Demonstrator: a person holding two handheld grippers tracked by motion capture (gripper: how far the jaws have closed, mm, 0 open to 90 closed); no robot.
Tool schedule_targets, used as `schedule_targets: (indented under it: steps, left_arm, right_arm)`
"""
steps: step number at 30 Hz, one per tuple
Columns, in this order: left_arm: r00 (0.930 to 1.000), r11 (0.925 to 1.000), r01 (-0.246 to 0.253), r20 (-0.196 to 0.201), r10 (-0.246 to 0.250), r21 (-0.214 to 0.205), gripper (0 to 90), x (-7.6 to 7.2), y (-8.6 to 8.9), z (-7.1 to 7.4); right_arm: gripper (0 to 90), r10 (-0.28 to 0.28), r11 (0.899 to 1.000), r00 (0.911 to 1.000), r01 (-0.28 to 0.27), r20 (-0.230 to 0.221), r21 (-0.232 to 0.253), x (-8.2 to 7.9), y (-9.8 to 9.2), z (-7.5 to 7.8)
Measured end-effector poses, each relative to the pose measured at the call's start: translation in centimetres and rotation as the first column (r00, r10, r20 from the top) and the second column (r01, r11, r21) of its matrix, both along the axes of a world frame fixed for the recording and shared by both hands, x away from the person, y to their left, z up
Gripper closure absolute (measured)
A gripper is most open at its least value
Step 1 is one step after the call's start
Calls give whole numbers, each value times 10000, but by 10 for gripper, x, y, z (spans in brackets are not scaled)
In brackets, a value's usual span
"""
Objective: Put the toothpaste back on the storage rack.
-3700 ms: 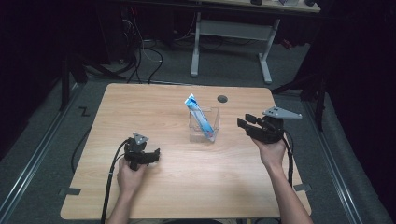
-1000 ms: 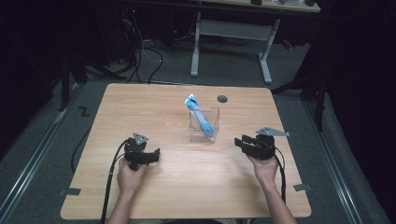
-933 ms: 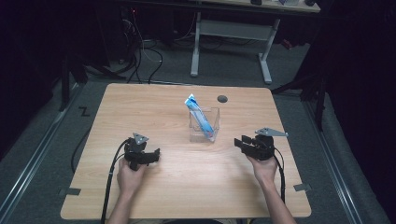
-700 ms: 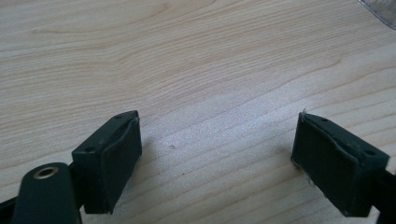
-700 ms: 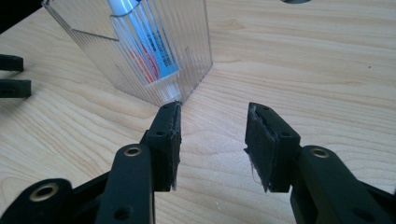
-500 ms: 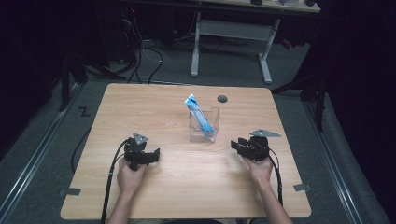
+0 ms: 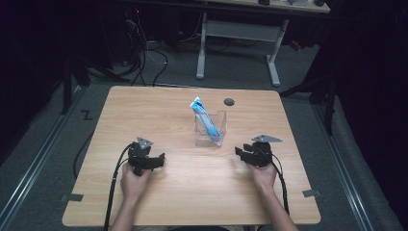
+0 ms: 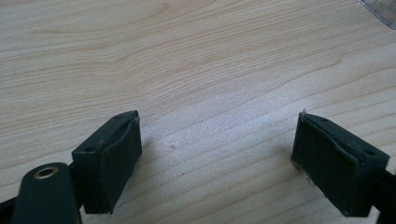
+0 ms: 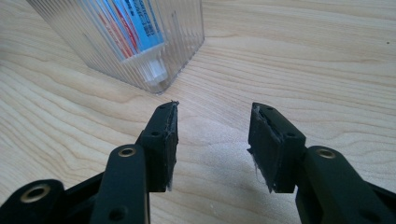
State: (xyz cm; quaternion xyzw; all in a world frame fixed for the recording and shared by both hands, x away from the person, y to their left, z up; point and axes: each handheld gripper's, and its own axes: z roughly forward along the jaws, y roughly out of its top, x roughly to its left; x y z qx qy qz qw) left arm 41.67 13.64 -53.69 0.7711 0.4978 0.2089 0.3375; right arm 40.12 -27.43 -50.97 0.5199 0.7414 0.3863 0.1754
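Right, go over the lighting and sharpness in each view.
High view: table evenly lit, surrounding floor dark, slightly soft. Left gripper view: bright wood grain sharp, pads dim. Right gripper view: ribbed clear holder distorts the toothpaste tube; pads cast soft shadows.

A: We see a pale wooden bench (image 7: 159, 115) with fine grain and a matt, smooth finish.

B: We also see a clear ribbed plastic box (image 9: 184, 28), glossy, holding a shiny blue-and-white plastic tube (image 9: 140, 23).

A: We note the right claw (image 9: 212, 140) is matt black plastic with brass-coloured rivets; its pads (image 9: 170, 140) look rubbery, frayed at the edges.

B: We find the left claw (image 8: 217, 158) alike.
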Motion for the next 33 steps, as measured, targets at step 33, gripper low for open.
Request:
schedule_targets:
  steps: [33]
  left_arm:
    - [10000,10000,5,-2,-5,8,160,0,0,0]
  right_arm:
    - [442,234,9864,9995,-197,208,-1632,3,23,-22]
